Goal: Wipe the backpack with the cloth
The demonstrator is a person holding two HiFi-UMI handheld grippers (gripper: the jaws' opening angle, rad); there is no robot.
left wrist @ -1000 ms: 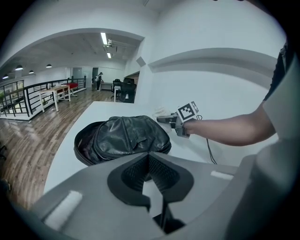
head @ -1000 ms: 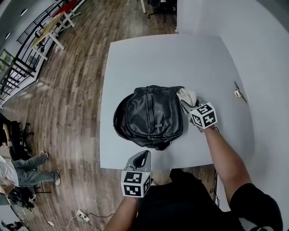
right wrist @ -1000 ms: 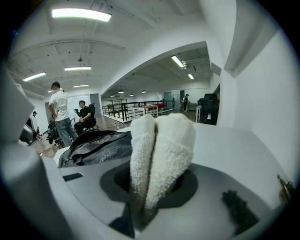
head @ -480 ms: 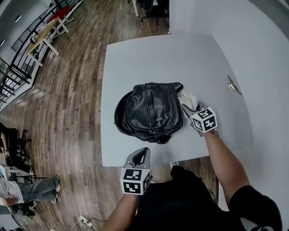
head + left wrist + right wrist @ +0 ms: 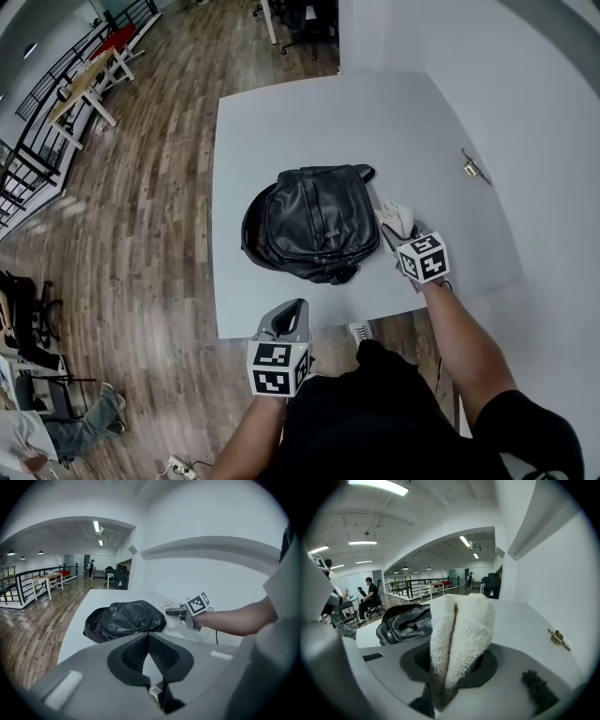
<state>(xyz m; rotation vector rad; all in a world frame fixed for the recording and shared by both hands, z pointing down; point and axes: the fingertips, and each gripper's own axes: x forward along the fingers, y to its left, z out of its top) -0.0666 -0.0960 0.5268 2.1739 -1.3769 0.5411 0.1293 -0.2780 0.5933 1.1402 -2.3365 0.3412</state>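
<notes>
1. The right gripper's (image 5: 452,670) jaws are clamped on a white terry cloth (image 5: 461,625). The cloth stands folded up out of them, with a crease down its middle.
2. In the head view the cloth (image 5: 394,218) sticks out ahead of the right gripper (image 5: 401,236), just beside the right side of the black leather backpack (image 5: 314,225). Whether cloth and bag touch cannot be told.
3. The left gripper's (image 5: 149,641) jaws meet at their tips with nothing between them. They point over the near edge of the worktop (image 5: 79,620) toward the backpack (image 5: 124,618), which lies well apart from them.
4. In the head view the left gripper (image 5: 289,317) hangs at the near edge of the worktop (image 5: 309,112), by the left near corner.
5. The backpack lies flat about midway between the near and far edges, closer to the left edge than to the right.
6. A small metal piece (image 5: 472,168) lies near the right edge, well apart from the bag and cloth.
</notes>
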